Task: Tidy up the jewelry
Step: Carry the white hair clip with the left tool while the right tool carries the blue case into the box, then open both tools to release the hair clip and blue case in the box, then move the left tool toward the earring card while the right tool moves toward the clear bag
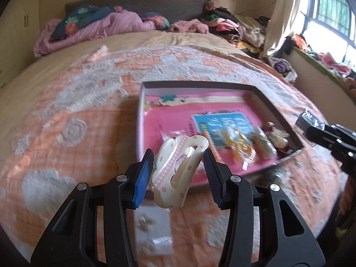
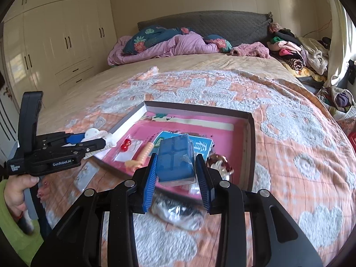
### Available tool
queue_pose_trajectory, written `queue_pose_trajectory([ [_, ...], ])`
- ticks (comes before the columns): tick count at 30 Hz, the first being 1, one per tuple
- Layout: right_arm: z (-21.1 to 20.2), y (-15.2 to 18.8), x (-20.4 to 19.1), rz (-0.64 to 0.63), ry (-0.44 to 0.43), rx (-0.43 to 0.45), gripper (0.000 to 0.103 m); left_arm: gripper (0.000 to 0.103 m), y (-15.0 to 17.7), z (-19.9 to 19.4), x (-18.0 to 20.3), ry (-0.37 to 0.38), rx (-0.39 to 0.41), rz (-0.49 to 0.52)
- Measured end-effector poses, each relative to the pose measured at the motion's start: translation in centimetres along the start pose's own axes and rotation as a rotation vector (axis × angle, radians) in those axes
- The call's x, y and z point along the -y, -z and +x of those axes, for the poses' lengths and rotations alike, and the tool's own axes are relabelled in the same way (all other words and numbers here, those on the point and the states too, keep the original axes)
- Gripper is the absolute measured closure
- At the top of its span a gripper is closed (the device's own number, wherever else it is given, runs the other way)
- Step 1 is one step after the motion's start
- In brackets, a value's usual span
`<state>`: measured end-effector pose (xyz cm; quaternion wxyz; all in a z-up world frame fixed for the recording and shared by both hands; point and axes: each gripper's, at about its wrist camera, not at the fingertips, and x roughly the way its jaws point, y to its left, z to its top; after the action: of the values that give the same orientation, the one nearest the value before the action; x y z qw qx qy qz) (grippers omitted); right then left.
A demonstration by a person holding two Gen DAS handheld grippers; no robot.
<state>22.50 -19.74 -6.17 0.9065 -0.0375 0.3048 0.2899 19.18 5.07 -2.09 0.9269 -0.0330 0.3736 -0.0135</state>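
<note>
L gripper (image 1: 178, 159) clamps a cream plastic hair claw clip w/ pink gingham stripe (image 1: 175, 171), held above the near-left edge of the shallow pink-lined cardboard box (image 1: 276, 102) just ahead on the bed's orange-and-white quilt (image 1: 77, 102). R gripper (image 2: 176, 166) grips a small blue plastic-wrapped box (image 2: 175, 159) over the box's near side; bagged trinkets lie beyond it.

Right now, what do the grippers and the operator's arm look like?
Both grippers, left and right, are black linkage frames with silver pivot pins and ribbed blue pads. The left body reads "GenRobot.AI" in white. A bare hand shows, with a lime-green sleeve.
</note>
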Motion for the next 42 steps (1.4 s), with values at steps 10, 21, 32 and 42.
queue_pose_trajectory([
  [10, 3.9, -1.1, 0.9, 0.001, 0.034, -0.044, 0.07, 0.065, -1.3, 3.2, -0.8, 0.012, -0.02, -0.026],
  [21, 5.6, 0.0, 2.4, 0.045, 0.074, -0.073, 0.07, 0.049, -0.9, 3.9, -1.0, 0.017, -0.04, -0.038],
  [32, 3.4, 0.6, 2.0, 0.064, 0.061, -0.021, 0.038, 0.027, -1.3, 1.6, -0.8, -0.008, 0.017, -0.035],
  [42, -0.1, 0.8, 0.7, 0.077, 0.025, 0.046, 0.021, 0.011, -0.5, -1.4, -0.6, -0.035, 0.065, -0.021],
])
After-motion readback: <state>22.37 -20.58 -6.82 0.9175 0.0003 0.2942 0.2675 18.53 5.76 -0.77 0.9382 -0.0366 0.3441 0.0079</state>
